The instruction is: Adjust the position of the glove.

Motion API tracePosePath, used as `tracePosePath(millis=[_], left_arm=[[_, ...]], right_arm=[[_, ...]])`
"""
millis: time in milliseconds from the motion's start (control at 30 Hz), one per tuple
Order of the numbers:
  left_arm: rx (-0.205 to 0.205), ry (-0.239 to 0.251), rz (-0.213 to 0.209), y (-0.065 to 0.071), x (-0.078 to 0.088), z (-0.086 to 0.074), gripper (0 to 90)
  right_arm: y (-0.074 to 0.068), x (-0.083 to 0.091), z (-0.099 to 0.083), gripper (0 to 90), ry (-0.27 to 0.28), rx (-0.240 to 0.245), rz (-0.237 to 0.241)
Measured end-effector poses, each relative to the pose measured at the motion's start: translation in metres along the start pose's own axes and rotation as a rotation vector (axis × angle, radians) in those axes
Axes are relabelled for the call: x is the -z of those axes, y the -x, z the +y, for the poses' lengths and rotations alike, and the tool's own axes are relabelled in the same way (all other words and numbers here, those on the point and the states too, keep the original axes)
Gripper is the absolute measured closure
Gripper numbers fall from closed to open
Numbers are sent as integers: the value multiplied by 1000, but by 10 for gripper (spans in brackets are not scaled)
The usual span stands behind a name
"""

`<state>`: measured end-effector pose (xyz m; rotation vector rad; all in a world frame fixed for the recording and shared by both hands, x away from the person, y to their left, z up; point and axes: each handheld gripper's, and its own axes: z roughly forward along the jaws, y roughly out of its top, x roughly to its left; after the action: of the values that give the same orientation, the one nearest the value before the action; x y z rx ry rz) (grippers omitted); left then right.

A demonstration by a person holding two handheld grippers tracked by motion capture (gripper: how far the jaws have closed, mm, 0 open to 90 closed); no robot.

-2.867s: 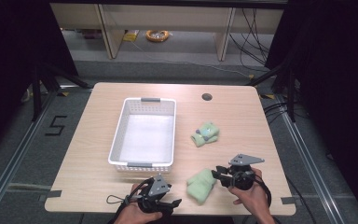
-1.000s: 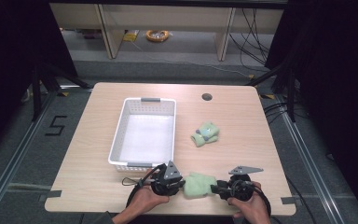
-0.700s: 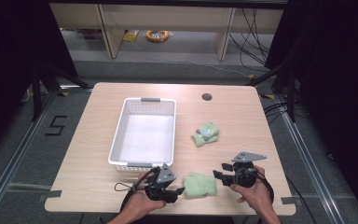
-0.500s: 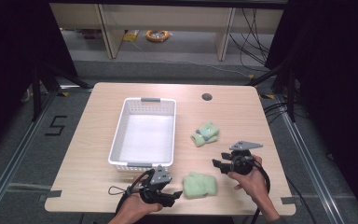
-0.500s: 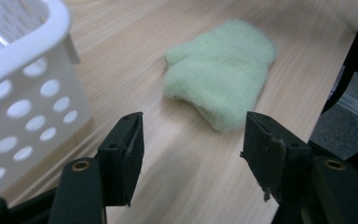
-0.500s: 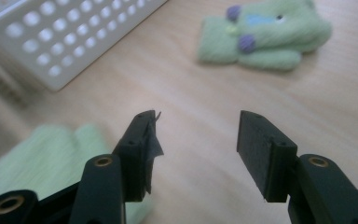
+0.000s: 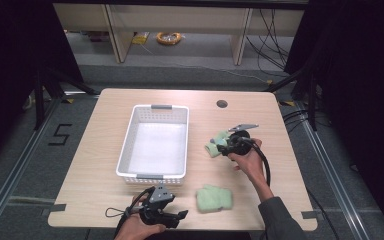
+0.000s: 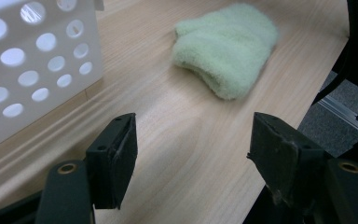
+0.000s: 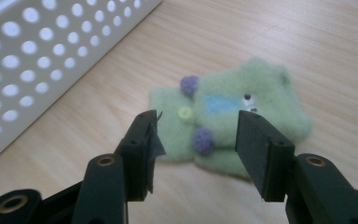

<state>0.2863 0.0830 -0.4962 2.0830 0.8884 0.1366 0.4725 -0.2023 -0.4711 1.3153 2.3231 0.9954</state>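
Right gripper view shows your right gripper [image 9: 193,140], jaws apart and empty, over the soft, light green sock [image 9: 233,114] near the table's right edge; pinch its thick folded middle.

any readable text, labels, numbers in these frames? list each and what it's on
"5": black mark on the grey floor, left of the table.
Nothing readable on the white basket, the plain green sock or the decorated green sock: its patches are shapes, not letters.
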Motion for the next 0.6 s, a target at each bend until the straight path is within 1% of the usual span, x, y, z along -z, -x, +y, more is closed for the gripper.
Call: tracePosePath(millis=[33,67,100,133,167,233,267,300,333,367,400,467,500,533,567,600], left_arm=[[-7,2,2,0,0,0,318],[-21,-9,8,-2,1,0,319],[-17,-8,8,-2,1,-1,318],[-18,-12,8,-2,1,-1,319],[-18,-13,7,-2,1,-1,319],[-22,-16,-1,-2,0,-1,319],[0,-14,-2,0,0,-1,319],[-3,-15,-4,-1,0,-1,319],[-19,-16,-2,-1,0,-1,319],[-17,-18,-2,-1,0,-1,319],[1,-14,-3,0,-1,-2,319],[-3,-16,-5,-1,-1,-1,319],[-4,-15,-5,-1,0,-1,320],[-3,-14,-4,-1,0,-1,320],[0,-9,-4,-1,-1,-1,320],[-18,-13,-3,-1,0,-1,322]], right_arm=[[0,-9,2,501,25,-2,-7],[0,-9,5,501,-12,-19,-2],[0,-13,7,501,-28,-31,-7],[1,-22,9,513,-41,-32,-12],[1,-22,9,513,-41,-32,-12],[1,-31,11,532,-53,-41,-13],[1,-36,12,544,-72,-42,-27],[1,-36,12,544,-72,-42,-27],[2,-39,13,548,-76,-45,-38],[2,-41,13,559,-77,-55,-31],[3,-42,12,569,-78,-56,-29],[3,-43,11,589,-81,-51,-25],[5,-43,11,602,-91,-35,-22],[5,-42,11,615,-95,-54,-11],[5,-43,10,630,-81,-58,-16],[7,-45,8,666,-61,-62,-26]])
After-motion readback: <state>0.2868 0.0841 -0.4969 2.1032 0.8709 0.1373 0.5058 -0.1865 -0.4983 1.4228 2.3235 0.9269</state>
